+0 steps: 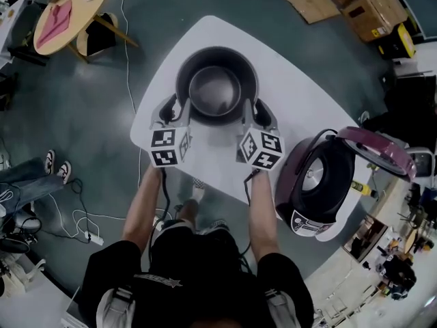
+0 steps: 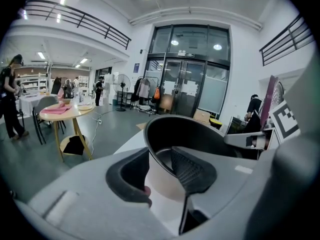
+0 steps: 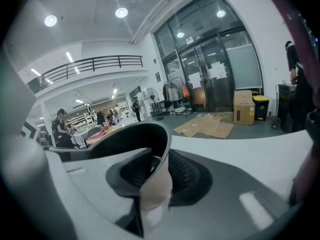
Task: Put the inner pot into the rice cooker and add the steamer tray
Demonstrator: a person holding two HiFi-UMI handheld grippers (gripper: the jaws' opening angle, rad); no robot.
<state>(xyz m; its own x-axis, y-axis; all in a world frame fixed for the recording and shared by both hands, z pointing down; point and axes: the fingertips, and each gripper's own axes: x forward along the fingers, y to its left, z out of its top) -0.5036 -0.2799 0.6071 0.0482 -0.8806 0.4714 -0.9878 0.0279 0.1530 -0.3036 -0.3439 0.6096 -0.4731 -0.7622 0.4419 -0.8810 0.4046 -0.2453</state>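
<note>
One inner pot point(image 1: 216, 91), one rice cooker point(image 1: 317, 180), two tongs point(image 1: 171, 109) point(image 1: 258, 112)

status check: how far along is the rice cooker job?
Done: the rice cooker stands open, lid up, no pot in it. In hand: left gripper and right gripper each clamp the rim of the inner pot, which sits on the table. Left: move the pot into the cooker, then add the steamer tray; I can't make out a tray.

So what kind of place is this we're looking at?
Probably a big open hall used as a workshop or lab, not a home kitchen: tall glass entrance doors, an upstairs balcony railing, and flattened cardboard lying on the floor.
</note>
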